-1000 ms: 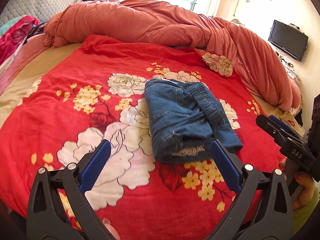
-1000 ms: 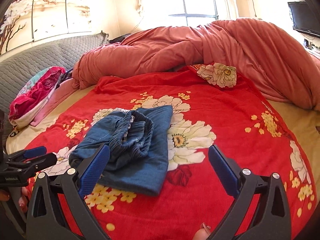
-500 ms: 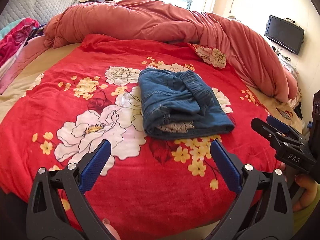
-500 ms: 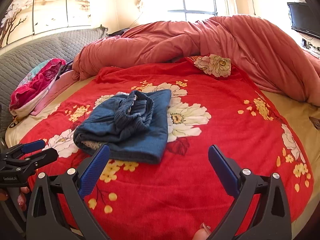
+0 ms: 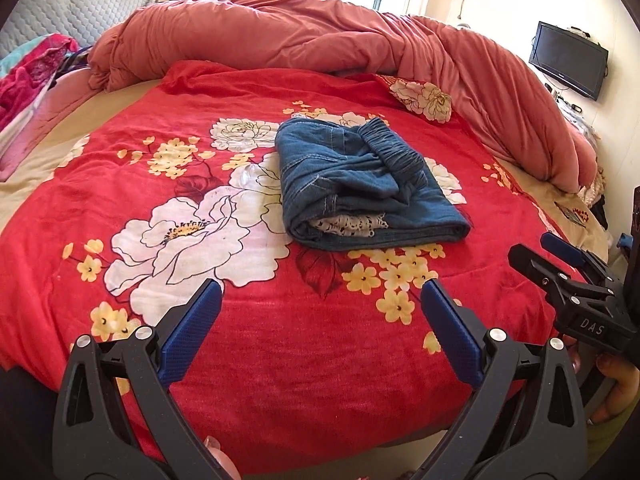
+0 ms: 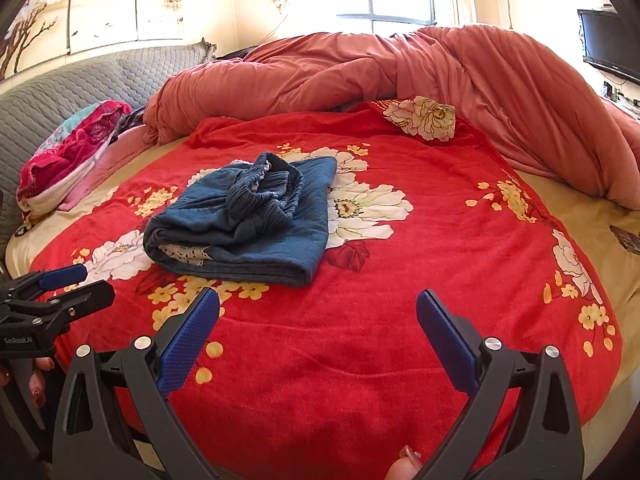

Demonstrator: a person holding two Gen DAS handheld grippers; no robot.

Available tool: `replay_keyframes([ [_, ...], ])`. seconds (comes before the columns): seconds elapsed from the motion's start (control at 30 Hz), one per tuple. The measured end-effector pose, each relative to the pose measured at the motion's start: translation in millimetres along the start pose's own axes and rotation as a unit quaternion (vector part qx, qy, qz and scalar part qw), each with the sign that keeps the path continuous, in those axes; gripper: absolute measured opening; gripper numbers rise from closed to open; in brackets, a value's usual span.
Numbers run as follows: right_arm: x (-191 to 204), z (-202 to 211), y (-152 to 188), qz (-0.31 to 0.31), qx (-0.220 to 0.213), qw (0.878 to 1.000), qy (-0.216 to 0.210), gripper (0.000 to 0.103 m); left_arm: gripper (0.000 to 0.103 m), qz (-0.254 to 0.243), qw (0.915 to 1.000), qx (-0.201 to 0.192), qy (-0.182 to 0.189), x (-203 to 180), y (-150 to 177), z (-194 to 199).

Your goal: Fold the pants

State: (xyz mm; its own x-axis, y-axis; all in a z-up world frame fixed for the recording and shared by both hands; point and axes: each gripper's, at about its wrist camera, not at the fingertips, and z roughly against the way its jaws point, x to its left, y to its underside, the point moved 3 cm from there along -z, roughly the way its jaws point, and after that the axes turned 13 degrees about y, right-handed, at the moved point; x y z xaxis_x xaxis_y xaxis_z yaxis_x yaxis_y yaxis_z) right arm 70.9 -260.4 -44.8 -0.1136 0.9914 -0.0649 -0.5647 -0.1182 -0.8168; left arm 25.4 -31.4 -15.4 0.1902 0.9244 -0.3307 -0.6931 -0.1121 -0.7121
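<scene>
So the pants (image 5: 362,188) are pretty much folded at this point. They're blue denim, sitting as a compact rectangular bundle on the red floral blanket (image 5: 248,360) roughly in the middle of the bed, with the elastic waistband bunched up on top and a bit of white lace trim poking out of the near folded edge. It's not the crispest fold ever; the top layer looks kind of rumpled and the waistband sits lumpy, so a bit of smoothing could be argued for, but as a judgement call the folding itself looks done.

Neither gripper is touching the bundle. The left gripper (image 5: 320,320) has its blue pads spread wide with nothing between them, hanging over the near part of the blanket, well short of the pants. The right gripper (image 6: 318,328) is the same deal: jaws spread, empty, back near the bed's front edge. Each one shows up at the side of the other's view, both clear of the denim.

Further out there's a big salmon-coloured duvet (image 6: 400,68) heaped along the far side of the bed, a pile of pink clothes (image 6: 68,152) off to the left, and a TV (image 5: 568,60) on the wall.

What's left, if anything, is just tidying.
</scene>
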Motion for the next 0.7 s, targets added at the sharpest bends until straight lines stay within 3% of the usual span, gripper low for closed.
replay_keyframes([
  [0.7, -1.4, -5.3, 1.9, -0.002, 0.010, 1.000, -0.006, 0.098, 0.093, 0.001, 1.0000, 0.004, 0.001, -1.4, 1.3, -1.1],
])
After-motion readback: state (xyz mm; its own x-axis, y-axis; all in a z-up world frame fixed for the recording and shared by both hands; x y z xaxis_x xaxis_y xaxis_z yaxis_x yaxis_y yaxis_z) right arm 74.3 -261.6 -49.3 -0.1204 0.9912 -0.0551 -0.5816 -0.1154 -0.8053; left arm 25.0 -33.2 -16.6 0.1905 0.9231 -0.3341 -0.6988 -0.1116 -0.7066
